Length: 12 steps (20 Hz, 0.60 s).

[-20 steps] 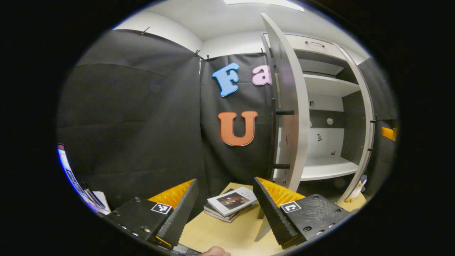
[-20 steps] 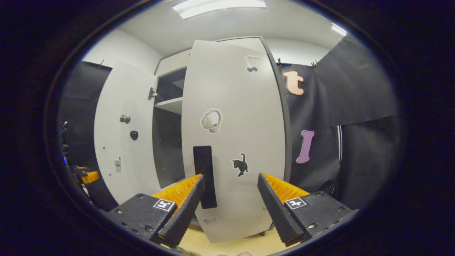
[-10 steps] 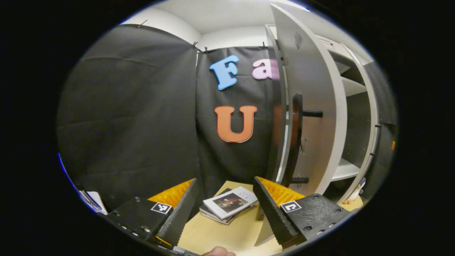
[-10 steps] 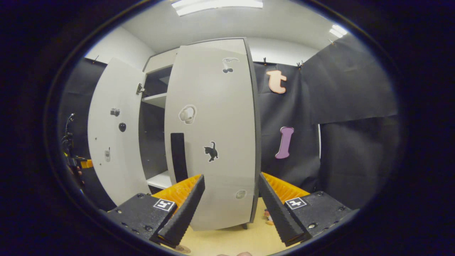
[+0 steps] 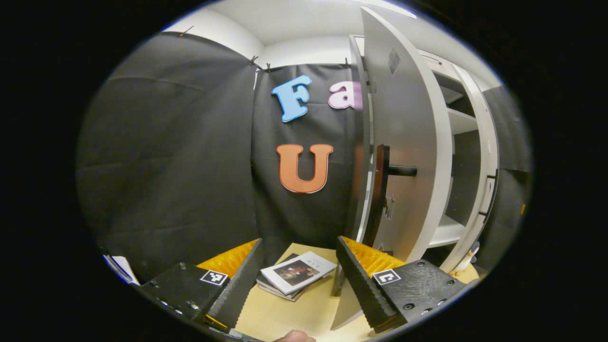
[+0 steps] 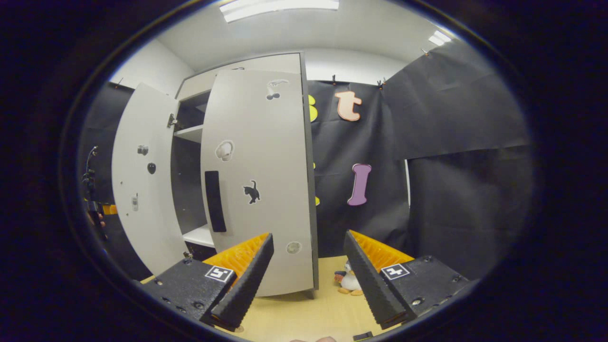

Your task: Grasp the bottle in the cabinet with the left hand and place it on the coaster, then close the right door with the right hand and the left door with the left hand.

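Note:
My left gripper (image 5: 297, 285) is open, with nothing between its fingers. It sits low beside the outer face of the cabinet's left door (image 5: 408, 118), which stands open, below that door's black handle (image 5: 381, 190). The door's lower edge passes behind my right-hand finger (image 5: 361, 280). Past the door I see white shelves (image 5: 444, 232) inside the cabinet. My right gripper (image 6: 308, 280) is open and hangs back from the right door (image 6: 266, 142), whose black handle (image 6: 214, 202) is up to the left. That door lies close against the cabinet front. The left door (image 6: 135, 180) is swung out.
Books (image 5: 294, 274) are stacked on the wooden table (image 5: 285, 313) between my left fingers. A penguin toy (image 6: 349, 281) stands on the table by the right door's foot. The other gripper and a hand (image 6: 97, 211) show at the far left. Black cloth walls surround the booth.
My right gripper has backed away from the right door and turned right, so the door looks smaller and farther left. In the left gripper view the left door now covers more of the interior.

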Motion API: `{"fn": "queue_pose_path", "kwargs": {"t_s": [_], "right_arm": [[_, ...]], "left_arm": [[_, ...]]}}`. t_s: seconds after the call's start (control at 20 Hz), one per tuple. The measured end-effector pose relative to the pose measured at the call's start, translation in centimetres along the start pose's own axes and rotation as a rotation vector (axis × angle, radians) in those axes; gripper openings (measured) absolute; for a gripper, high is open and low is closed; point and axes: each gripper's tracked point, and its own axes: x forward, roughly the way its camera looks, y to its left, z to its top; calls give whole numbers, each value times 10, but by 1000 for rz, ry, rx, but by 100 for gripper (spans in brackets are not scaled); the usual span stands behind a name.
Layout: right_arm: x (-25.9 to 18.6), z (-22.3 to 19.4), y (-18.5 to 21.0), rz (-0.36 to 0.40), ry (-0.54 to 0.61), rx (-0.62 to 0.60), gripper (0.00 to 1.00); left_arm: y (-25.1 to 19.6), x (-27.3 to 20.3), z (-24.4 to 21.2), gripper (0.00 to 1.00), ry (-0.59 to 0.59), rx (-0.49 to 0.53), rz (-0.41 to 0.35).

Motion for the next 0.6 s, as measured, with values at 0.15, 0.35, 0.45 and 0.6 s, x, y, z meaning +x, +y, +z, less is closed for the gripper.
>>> {"fn": "queue_pose_path", "kwargs": {"t_s": [0.15, 0.35, 0.45, 0.6], "right_arm": [[-6, -2, -8, -3, 0, 19, 98], [-10, -3, -20, -14, -2, 23, 98], [-11, -5, -27, -23, 2, 30, 98], [-11, -7, -36, -36, 3, 36, 98]], "left_arm": [[-11, -2, -2, 89, 22, -24, -47], [-29, -8, -2, 93, 35, -10, -86], [-39, -11, -2, 93, 41, -3, -107], [-57, -11, -2, 100, 41, 4, -146]]}}
